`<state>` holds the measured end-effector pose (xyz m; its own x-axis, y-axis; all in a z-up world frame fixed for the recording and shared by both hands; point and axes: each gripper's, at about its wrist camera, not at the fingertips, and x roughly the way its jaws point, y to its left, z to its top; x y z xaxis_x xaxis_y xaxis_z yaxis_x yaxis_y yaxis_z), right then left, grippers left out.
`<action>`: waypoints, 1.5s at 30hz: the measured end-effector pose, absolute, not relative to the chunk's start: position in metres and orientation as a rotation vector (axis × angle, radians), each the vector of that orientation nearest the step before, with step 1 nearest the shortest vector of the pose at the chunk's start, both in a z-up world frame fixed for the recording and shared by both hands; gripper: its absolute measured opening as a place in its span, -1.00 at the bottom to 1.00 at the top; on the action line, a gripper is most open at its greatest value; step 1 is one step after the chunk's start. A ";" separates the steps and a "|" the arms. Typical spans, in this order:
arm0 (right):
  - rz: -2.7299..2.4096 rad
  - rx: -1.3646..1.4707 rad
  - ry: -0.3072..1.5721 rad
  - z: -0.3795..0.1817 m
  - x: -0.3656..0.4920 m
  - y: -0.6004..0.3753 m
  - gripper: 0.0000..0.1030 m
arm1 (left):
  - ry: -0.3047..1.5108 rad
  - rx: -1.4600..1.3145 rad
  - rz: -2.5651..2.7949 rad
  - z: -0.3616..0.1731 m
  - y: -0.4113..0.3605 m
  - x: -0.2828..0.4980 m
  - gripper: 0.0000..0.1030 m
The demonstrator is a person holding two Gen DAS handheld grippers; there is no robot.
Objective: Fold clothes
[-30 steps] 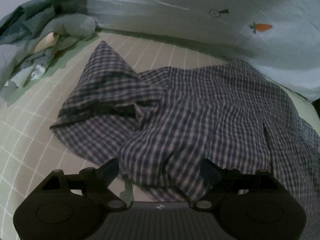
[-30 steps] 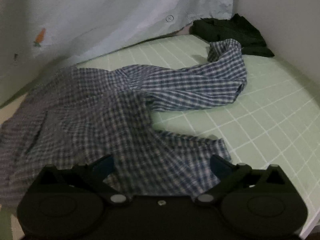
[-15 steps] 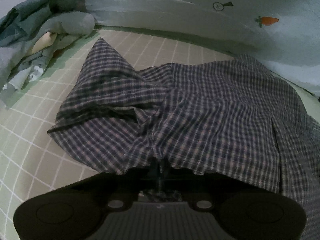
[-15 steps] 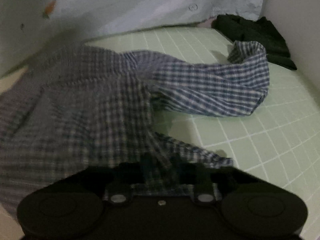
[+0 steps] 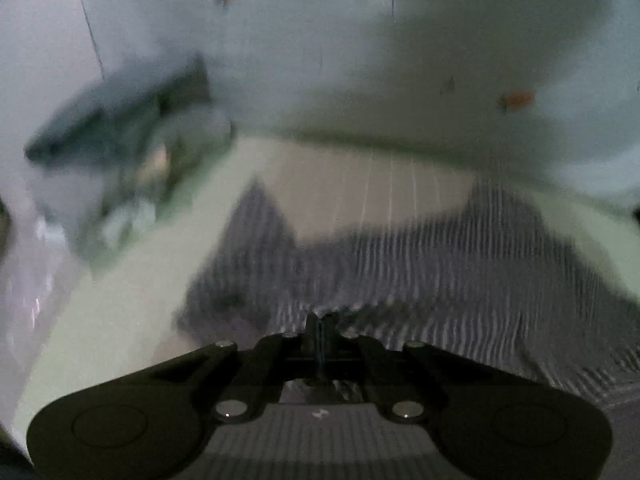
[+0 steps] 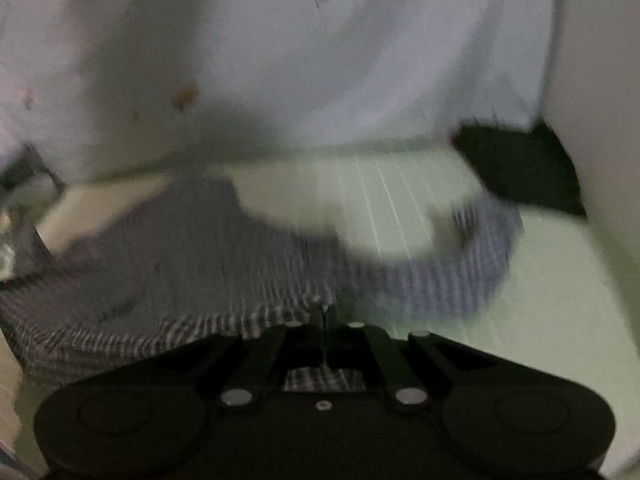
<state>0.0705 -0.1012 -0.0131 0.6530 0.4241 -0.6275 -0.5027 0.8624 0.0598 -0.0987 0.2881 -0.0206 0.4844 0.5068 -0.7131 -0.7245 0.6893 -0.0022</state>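
1. Left gripper (image 5: 320, 322): jaws pressed together, pinching the near edge of the checked shirt (image 5: 460, 264). Cloth shows between the finger bases behind the pinch.
2. Right gripper (image 6: 323, 312): jaws likewise drawn together on a hem of the same shirt (image 6: 192, 256); a patch of check fabric is visible inside the linkage.
3. Pose: each gripper points forward and slightly downward across the bed, level, with its black body filling the lower frame.
4. Shirt location: spread over the pale green gridded sheet (image 5: 120, 312), reaching from the pinch points toward the far side. In the right wrist view one sleeve (image 6: 472, 272) curves away to the right.
5. Surroundings: a pale quilt with small orange carrot prints (image 5: 516, 100) lies behind the shirt; a heap of grey-green clothes (image 5: 132, 148) sits far left; a dark garment (image 6: 520, 168) lies in the far right corner against the wall.
6. Writing: none legible; both views are heavily motion-blurred.
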 end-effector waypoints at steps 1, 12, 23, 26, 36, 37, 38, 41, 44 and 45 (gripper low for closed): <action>0.526 -0.109 0.648 -0.005 0.092 -0.095 -0.99 | 0.702 -0.308 0.767 -0.008 0.297 -0.086 -0.99; 0.322 -0.008 0.519 0.032 0.297 -0.043 -0.24 | 0.487 -0.397 0.744 0.018 0.365 0.054 -0.01; 0.386 -0.023 0.889 -0.102 0.262 -0.068 0.01 | 0.859 -0.602 0.661 -0.123 0.335 0.018 0.17; 0.377 -0.014 0.926 -0.118 0.257 -0.064 0.20 | 0.869 -0.599 0.652 -0.131 0.335 0.025 0.33; 0.409 -0.031 0.972 -0.129 0.249 -0.061 -0.98 | 0.831 -0.626 0.604 -0.131 0.346 0.030 -0.95; 0.410 -0.032 0.955 -0.125 0.245 -0.064 -0.98 | 0.816 -0.619 0.614 -0.126 0.345 0.026 -0.95; 0.412 -0.029 0.935 -0.119 0.241 -0.067 -0.98 | 0.799 -0.613 0.622 -0.120 0.344 0.020 -0.95; 0.425 -0.007 0.867 -0.093 0.224 -0.080 -0.99 | 0.737 -0.612 0.611 -0.091 0.332 -0.008 -0.95; 0.458 0.029 0.795 -0.058 0.198 -0.097 -0.99 | 0.680 -0.551 0.605 -0.050 0.312 -0.043 -0.95; 0.472 0.034 0.768 -0.045 0.188 -0.102 -0.99 | 0.663 -0.522 0.602 -0.035 0.305 -0.055 -0.95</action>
<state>0.1879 -0.1024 -0.0446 0.6201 0.4230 -0.6607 -0.3984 0.8953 0.1993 -0.0550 0.3051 -0.0354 0.6337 0.3419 -0.6939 -0.6579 0.7101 -0.2509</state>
